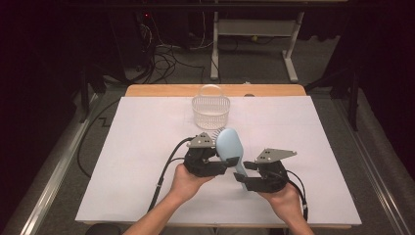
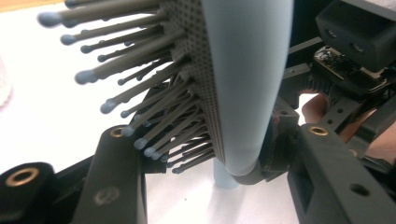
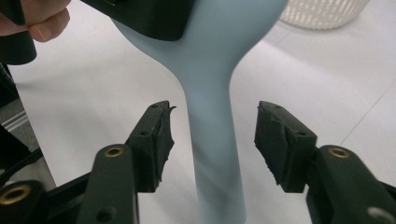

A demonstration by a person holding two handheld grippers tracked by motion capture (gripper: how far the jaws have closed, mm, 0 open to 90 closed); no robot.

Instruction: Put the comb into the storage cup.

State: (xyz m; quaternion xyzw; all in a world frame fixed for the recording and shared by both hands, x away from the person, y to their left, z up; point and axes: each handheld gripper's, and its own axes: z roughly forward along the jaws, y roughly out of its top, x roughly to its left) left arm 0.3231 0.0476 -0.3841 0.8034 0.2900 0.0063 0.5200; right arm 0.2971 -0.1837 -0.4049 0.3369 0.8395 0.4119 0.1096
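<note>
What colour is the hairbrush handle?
Pale blue. The hairbrush handle shows best in the right gripper view.

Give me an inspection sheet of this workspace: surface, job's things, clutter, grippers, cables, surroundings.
Surface: white sheet over wooden table.
Job's things: light blue plastic hairbrush held above the table; white plastic mesh basket behind it.
Clutter: nothing seen.
Grippers: left gripper shut on the brush head; right gripper open, fingers either side of the handle, not touching.
Cables: black cables trail from both grippers.
Surroundings: dark room, white table frame, floor wires.
</note>
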